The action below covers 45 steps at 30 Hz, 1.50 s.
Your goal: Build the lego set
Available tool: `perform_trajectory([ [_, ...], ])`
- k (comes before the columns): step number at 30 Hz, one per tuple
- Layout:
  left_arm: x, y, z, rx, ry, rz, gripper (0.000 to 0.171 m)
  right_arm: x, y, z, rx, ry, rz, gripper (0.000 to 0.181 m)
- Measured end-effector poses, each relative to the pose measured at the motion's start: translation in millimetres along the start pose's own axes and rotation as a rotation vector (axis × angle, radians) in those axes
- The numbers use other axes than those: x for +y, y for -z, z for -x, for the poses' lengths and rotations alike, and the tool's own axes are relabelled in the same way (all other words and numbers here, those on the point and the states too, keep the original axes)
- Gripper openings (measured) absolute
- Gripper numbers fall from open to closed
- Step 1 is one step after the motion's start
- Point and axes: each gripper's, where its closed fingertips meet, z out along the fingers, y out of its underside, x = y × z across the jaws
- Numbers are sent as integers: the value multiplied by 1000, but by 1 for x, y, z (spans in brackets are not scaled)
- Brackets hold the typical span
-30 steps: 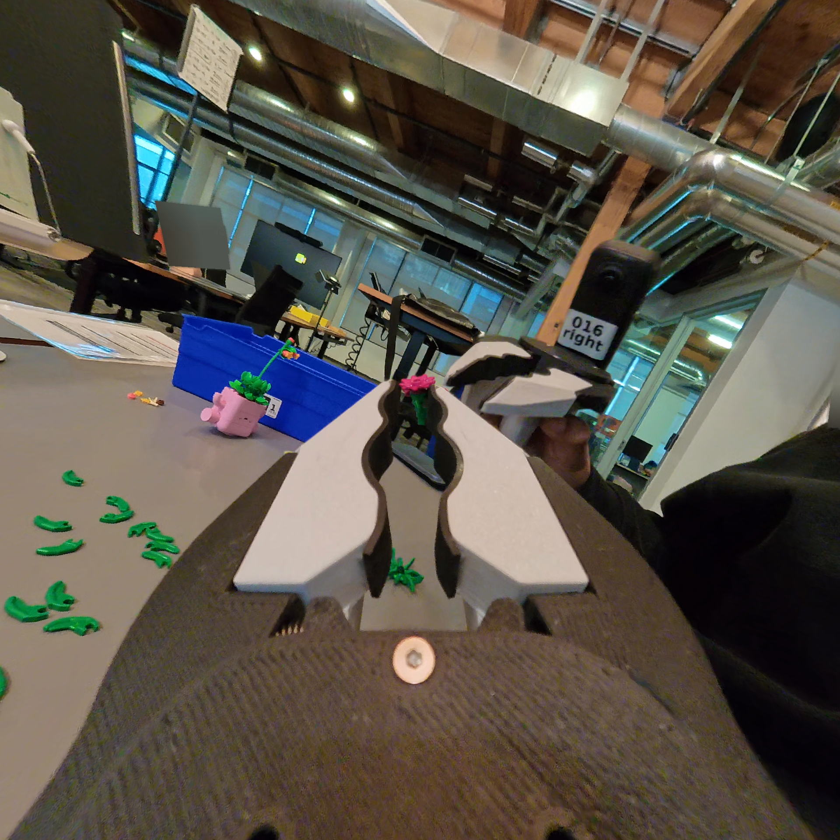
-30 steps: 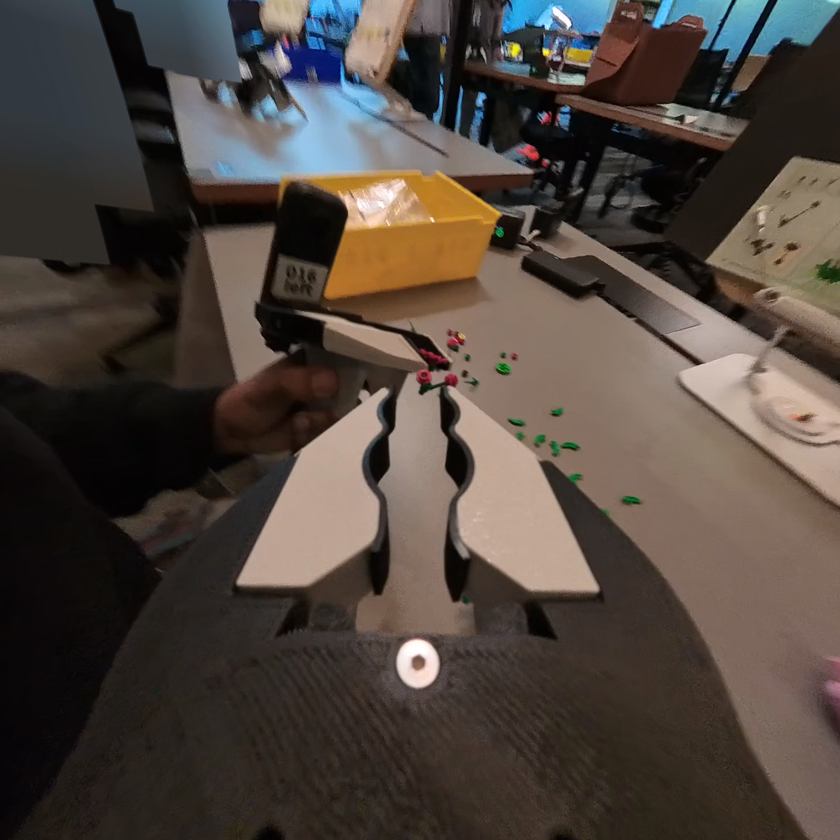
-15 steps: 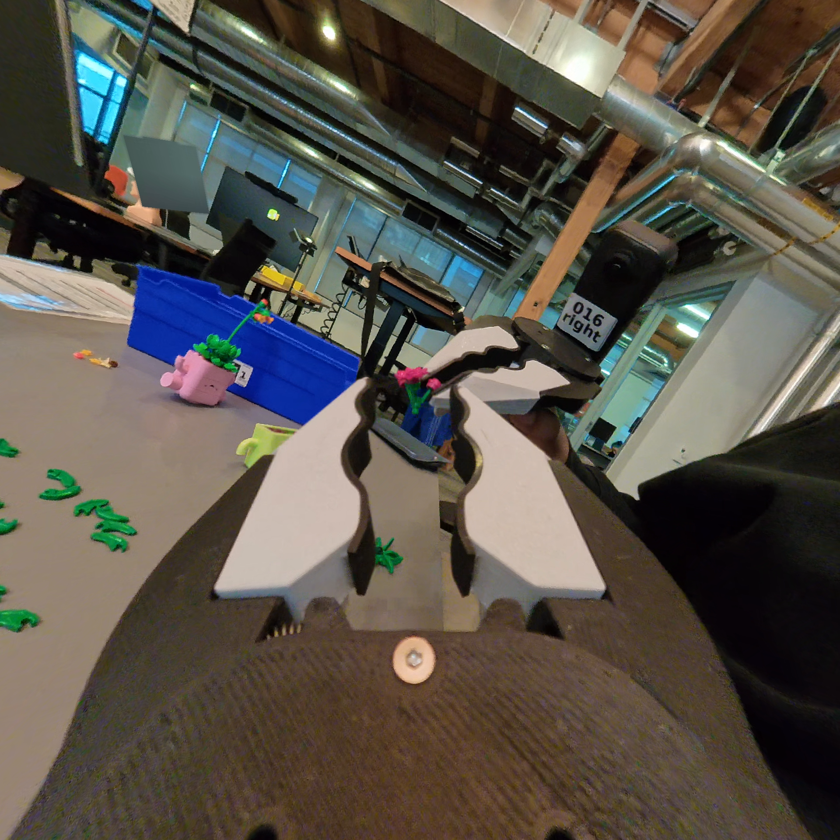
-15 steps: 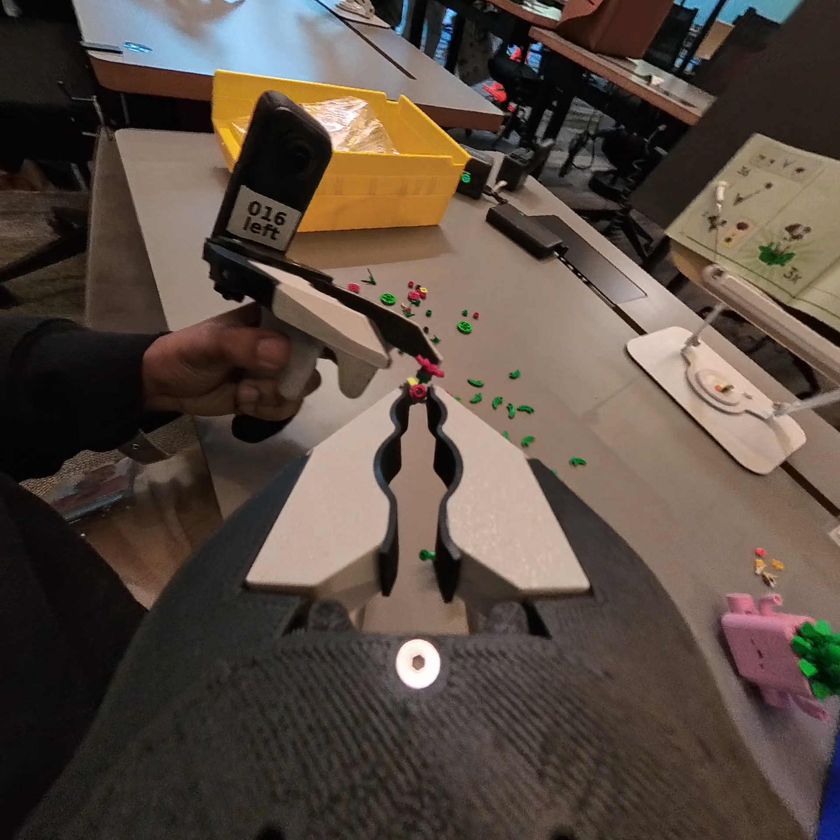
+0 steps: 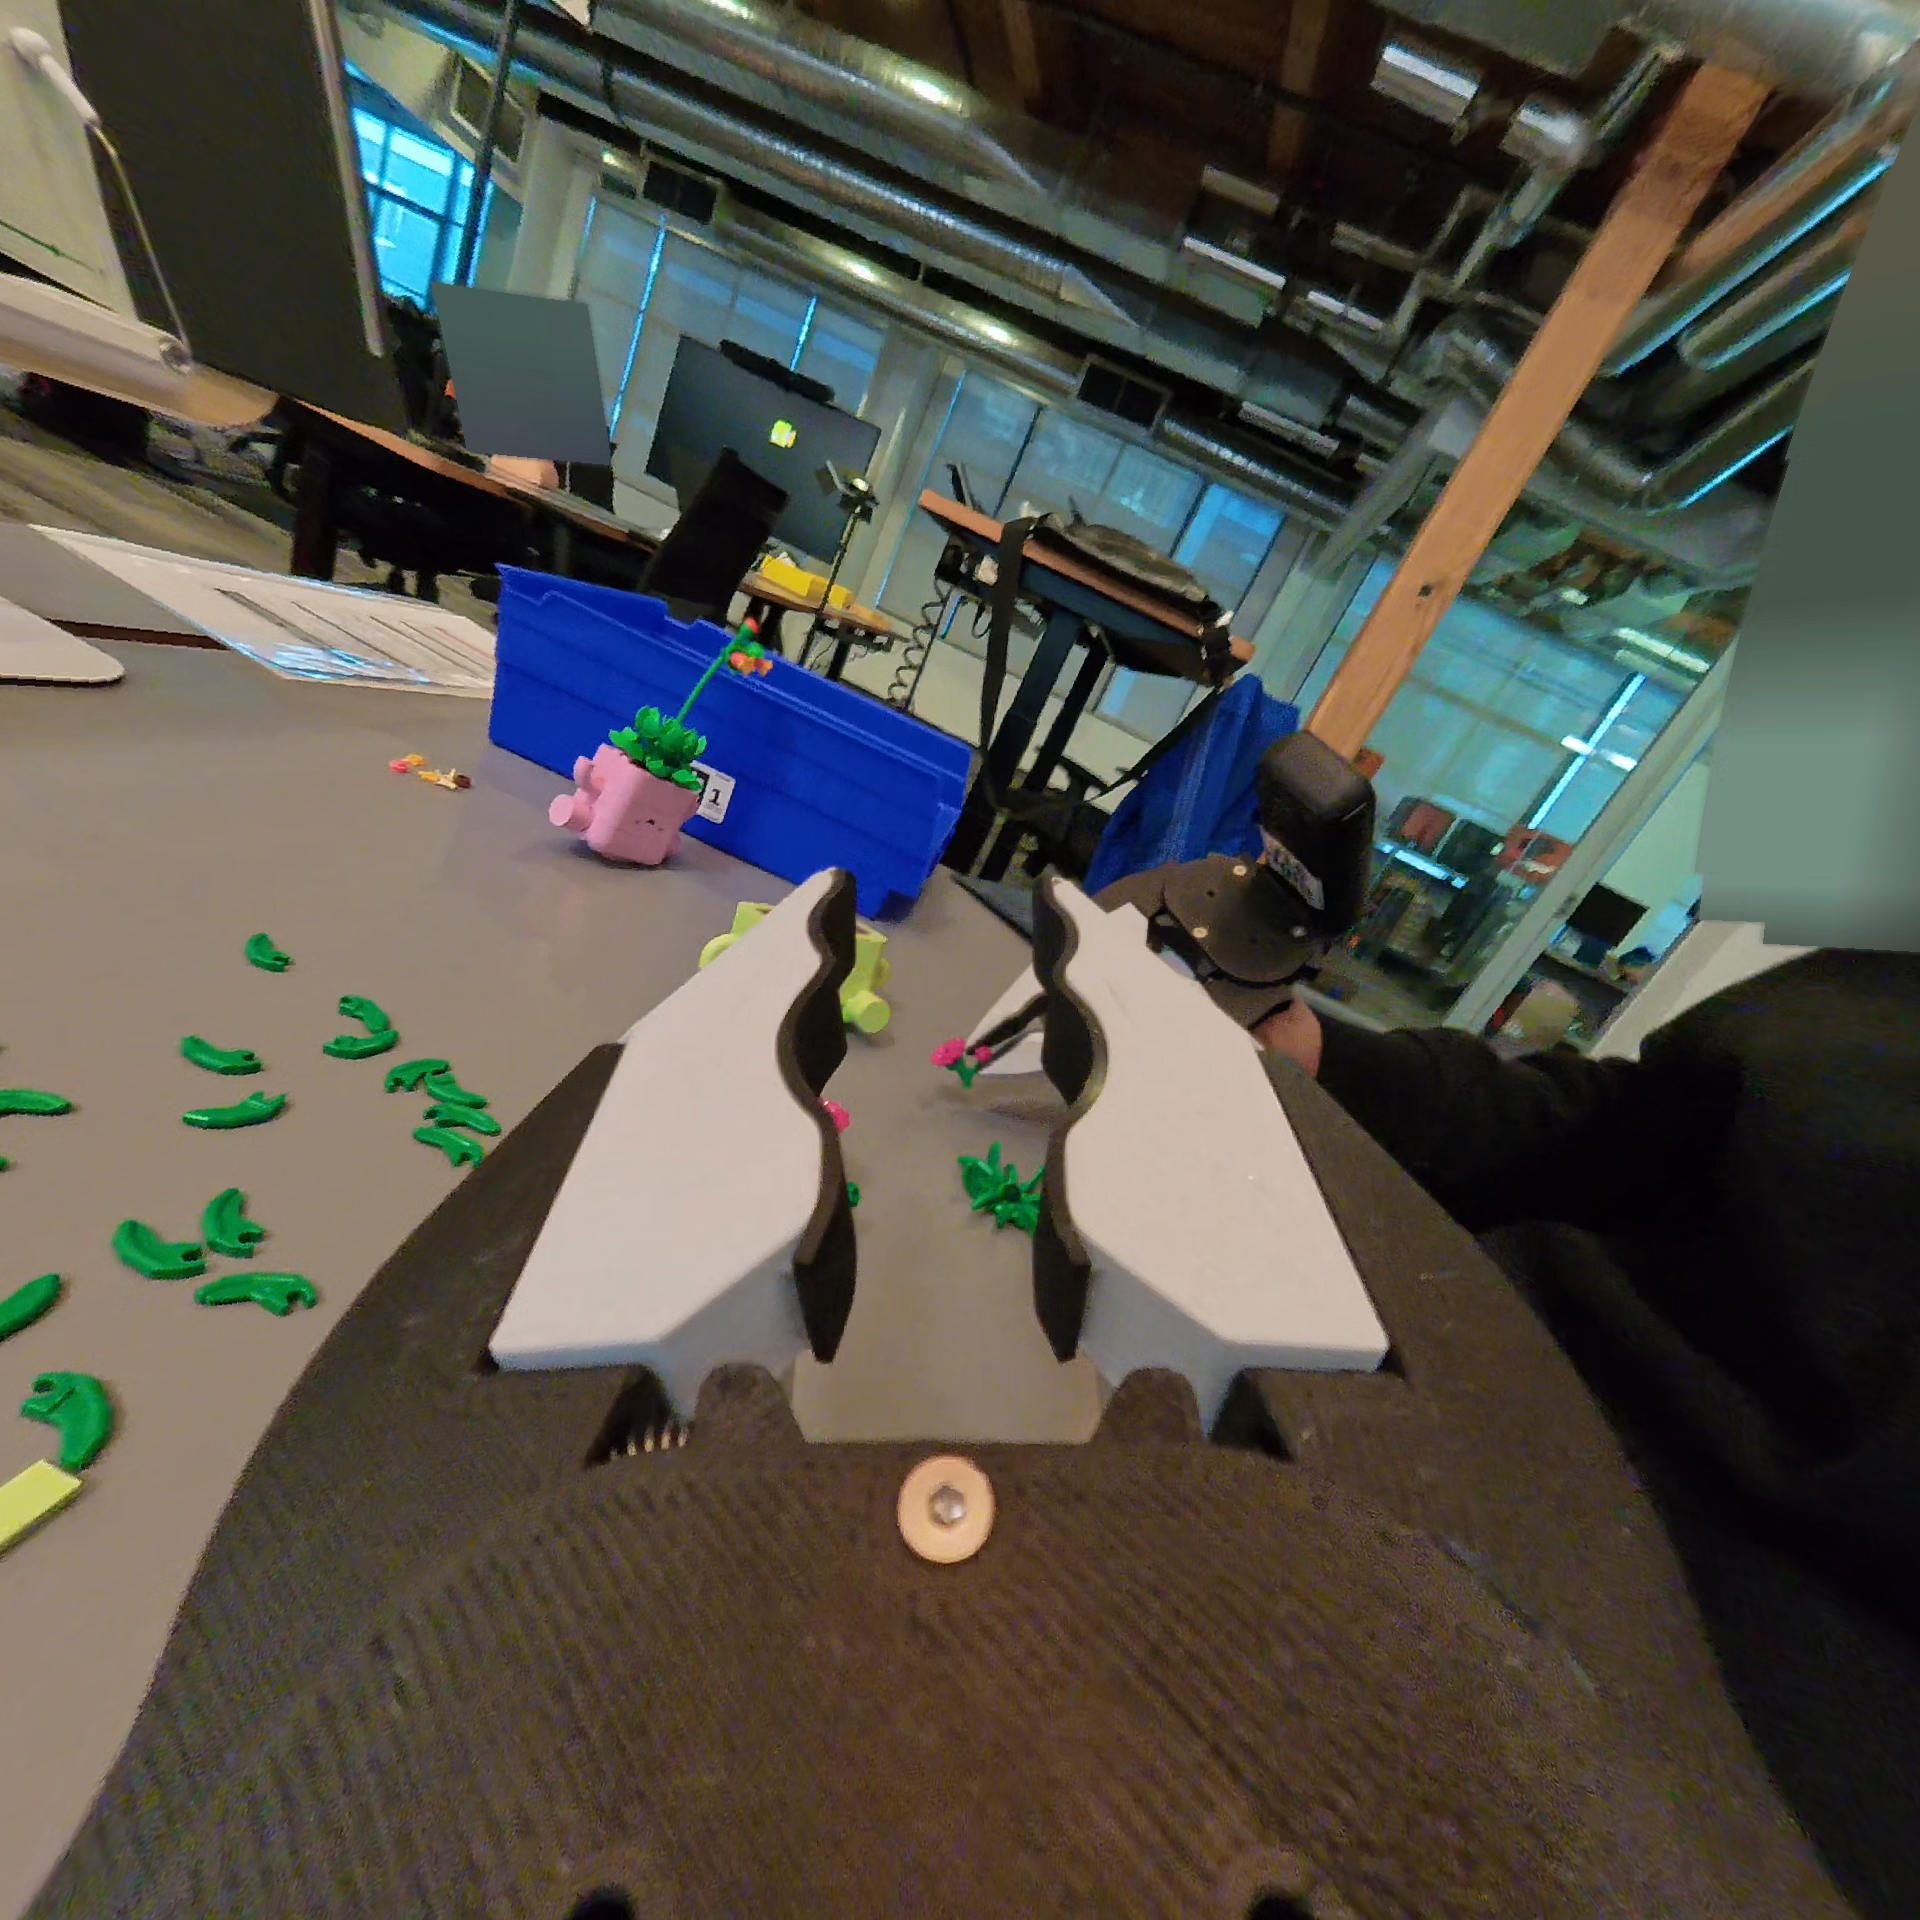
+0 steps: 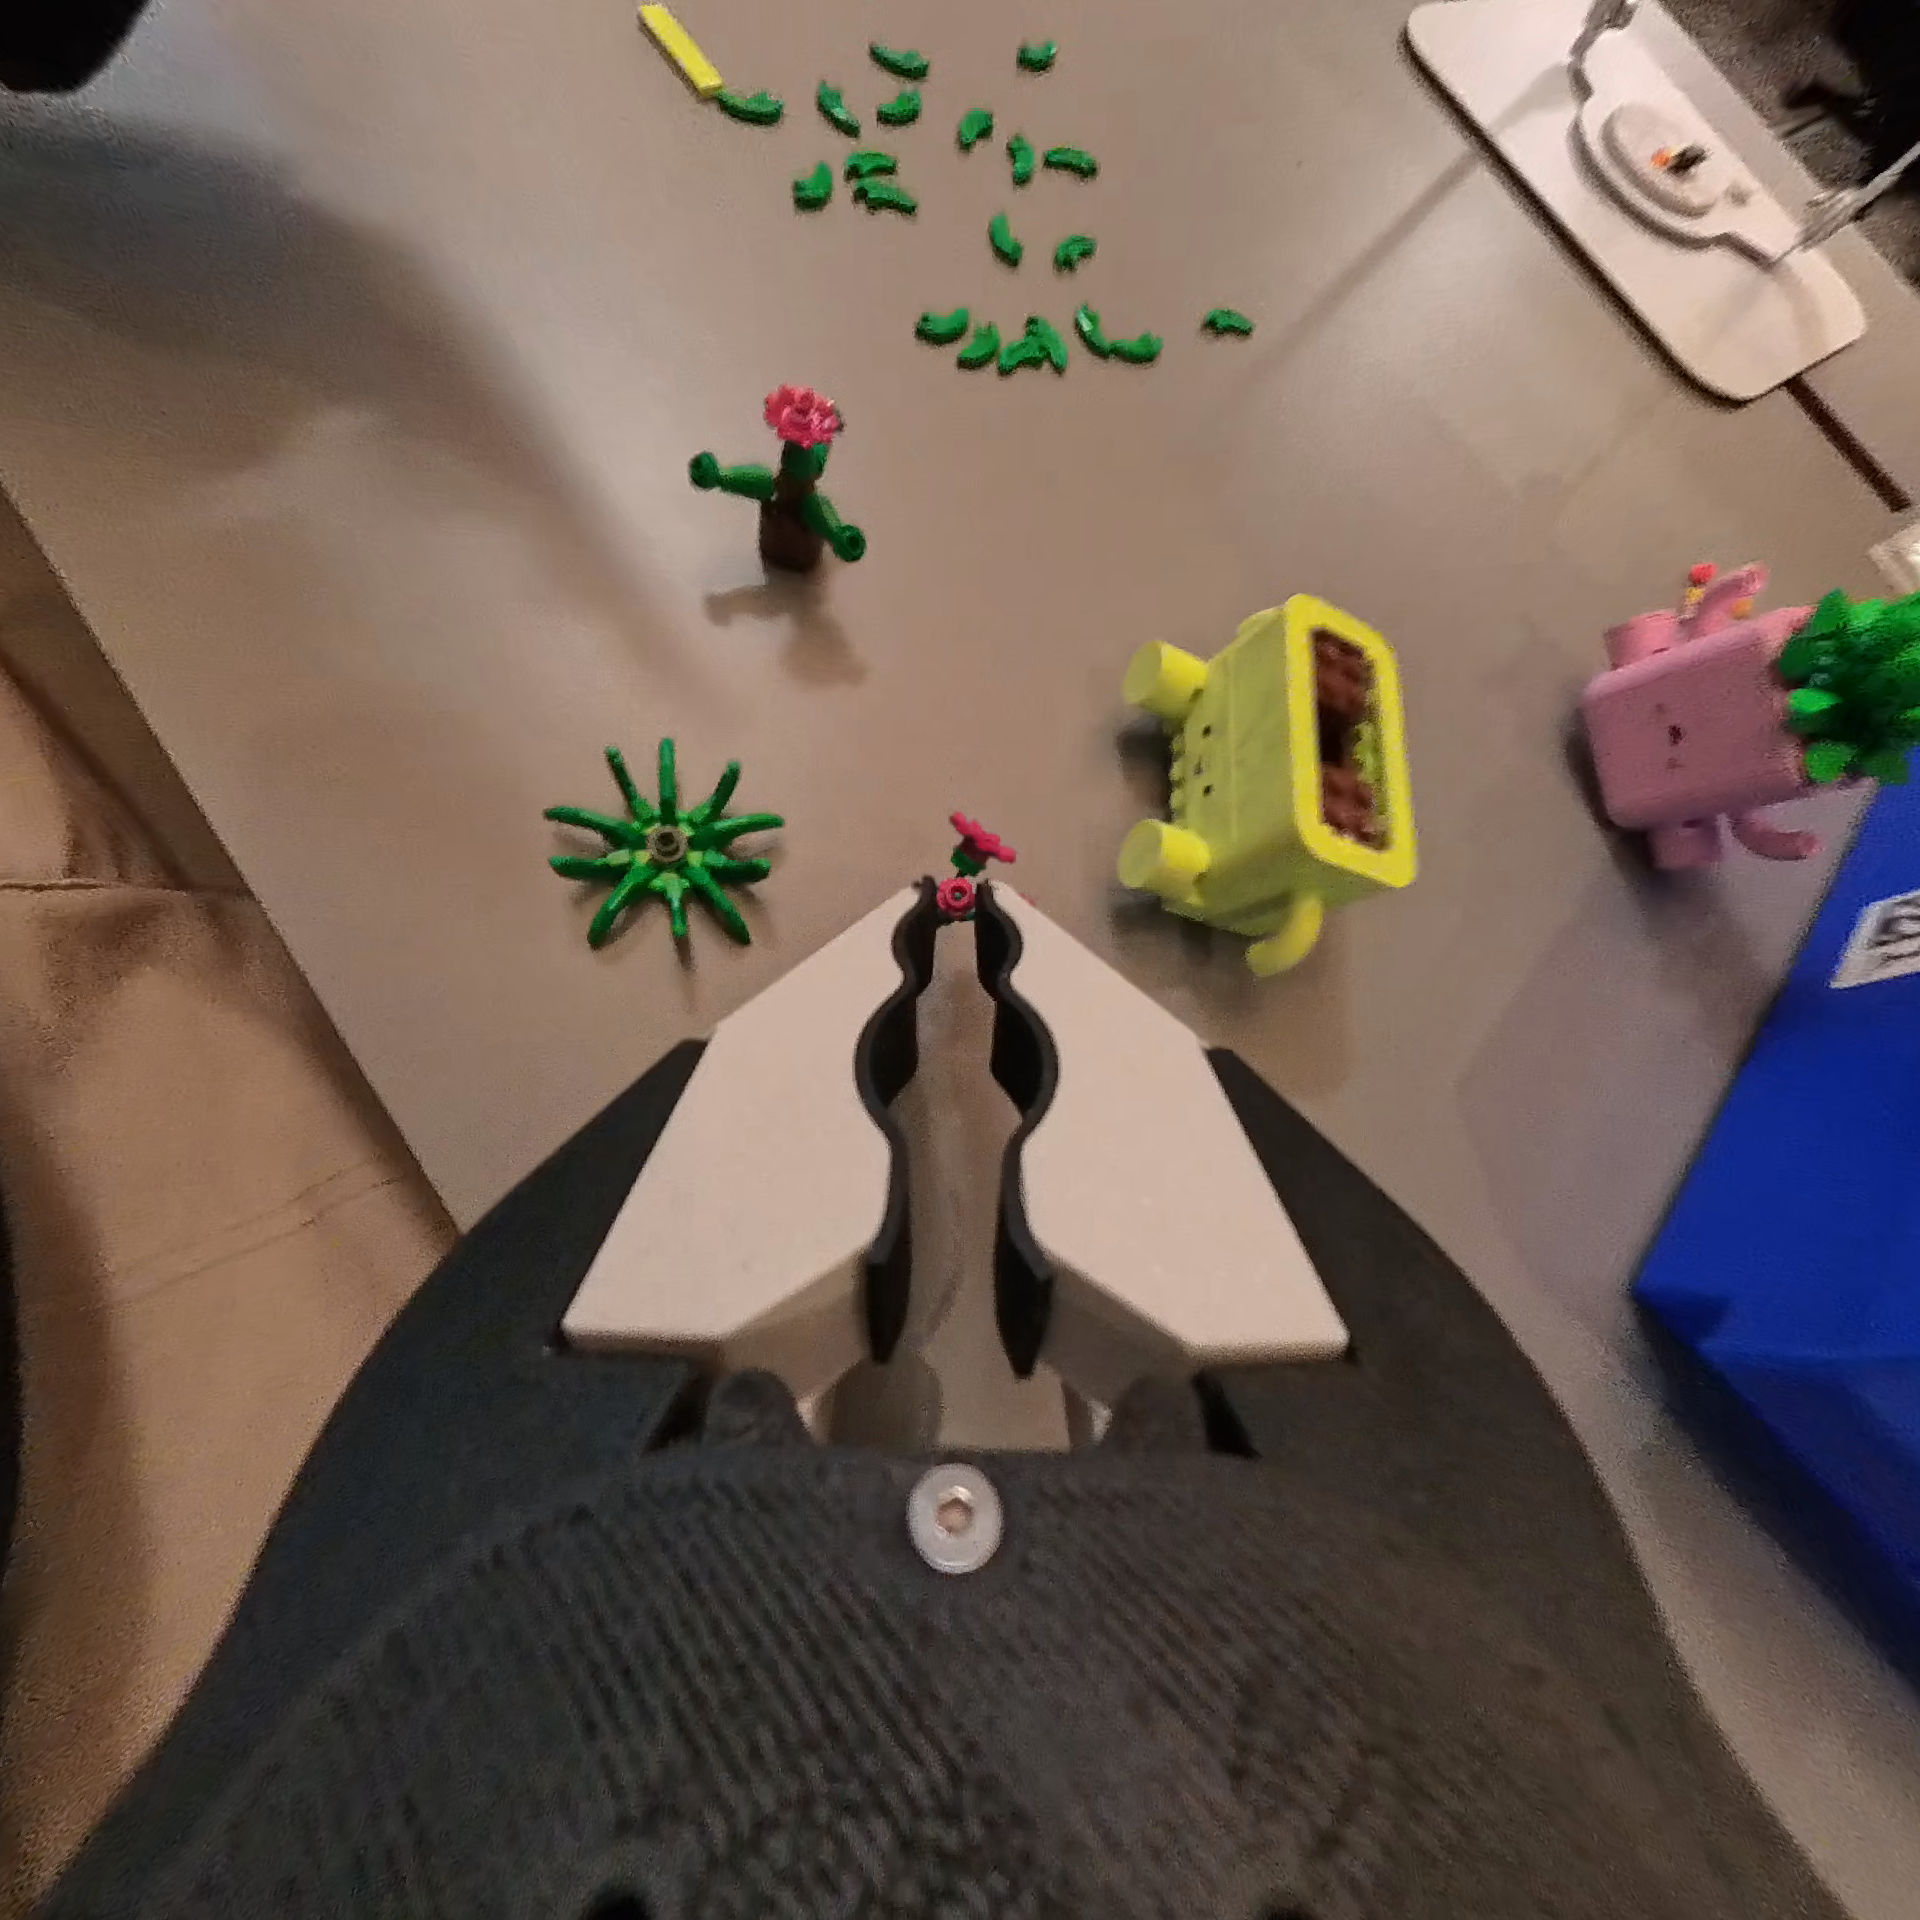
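Note:
My right gripper is shut on a small pink flower sprig with a green stem, held at its tips just above the grey table. A lime-green pot lies on its side to the right of it. A spiky green plant lies to the left. A brown cactus with green arms and a pink flower stands farther off. My left gripper is open and empty. In the left wrist view the right gripper holds the sprig low over the table, near the spiky plant.
A pink pot with green leaves lies beside a blue bin; both show in the left wrist view. Several green leaf pieces and a lime strip lie scattered. A white lamp base sits at the far right. Left tips to right tips: about 20 cm.
My left gripper has opened wide and let go of the pink sprig. My right gripper has closed on it, carried it down toward the table and tilted downward.

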Motion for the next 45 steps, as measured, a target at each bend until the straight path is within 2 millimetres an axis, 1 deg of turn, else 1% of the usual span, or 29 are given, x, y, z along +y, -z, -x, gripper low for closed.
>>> perform_trajectory([
  [3,12,-8,2,-35,-67,58,32,12,-6,13,-71,-25,-4,6],
  [5,19,-12,0,-48,-115,90,30,13,-3,19,-93,-35,-38,6],
  [8,20,-18,-1,-77,-188,90,28,16,0,19,-76,-3,-49,6],
  [10,20,-22,1,-94,-209,80,27,15,3,18,-58,19,-67,6],
  [14,31,-28,12,-132,-199,113,25,16,6,22,-81,24,-74,13],
  [17,27,-29,15,-132,-188,84,24,23,12,22,-103,25,-68,16],
  [20,27,-31,18,-114,-151,86,24,23,22,20,-145,-41,-103,21],
  [23,27,-34,17,-87,-124,82,24,20,33,13,-189,-161,-150,23],
  [26,30,-36,13,-66,-126,100,24,18,41,7,-280,-238,-191,25],
  [29,33,-40,9,-44,-134,118,23,19,39,5,-379,-262,-176,25],
  [33,40,-48,0,4,-142,152,22,23,30,1,-426,-234,-85,28],
  [35,44,-50,-5,24,-160,174,22,22,25,-6,-428,-215,-63,20],
  [37,48,-52,-10,35,-182,188,22,18,22,-11,-466,-242,-52,14],
  [40,51,-53,-14,44,-191,201,21,12,18,-4,-596,-275,-32,14],
  [45,50,-50,-18,48,-177,193,21,17,13,3,-673,-209,42,15],
])
